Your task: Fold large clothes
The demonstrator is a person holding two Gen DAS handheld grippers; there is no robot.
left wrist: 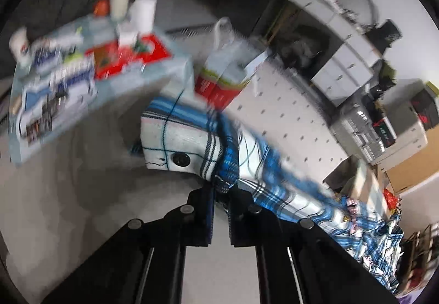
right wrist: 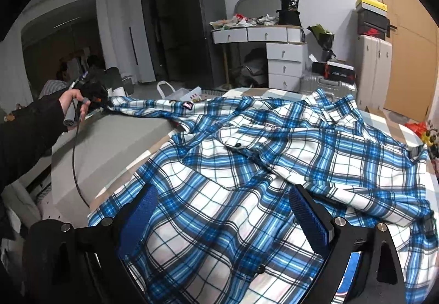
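Left gripper [left wrist: 221, 191] pinches the blue-and-white plaid cotton shirt [right wrist: 247, 167] by its cuff, sleeve stretched taut ahead; right gripper [right wrist: 223, 219] gapes empty above the shirt body. We advise keeping tension while folding inward.

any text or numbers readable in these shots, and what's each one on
"36": white number on the black cylindrical tub on top of the white drawer desk.
Black and red shoebox beside the desk: white lettering, too small to read.
White paper cup with a red and blue round logo: too blurred to read.
Red printed sheet and boxes on the side table: blurred, unreadable.
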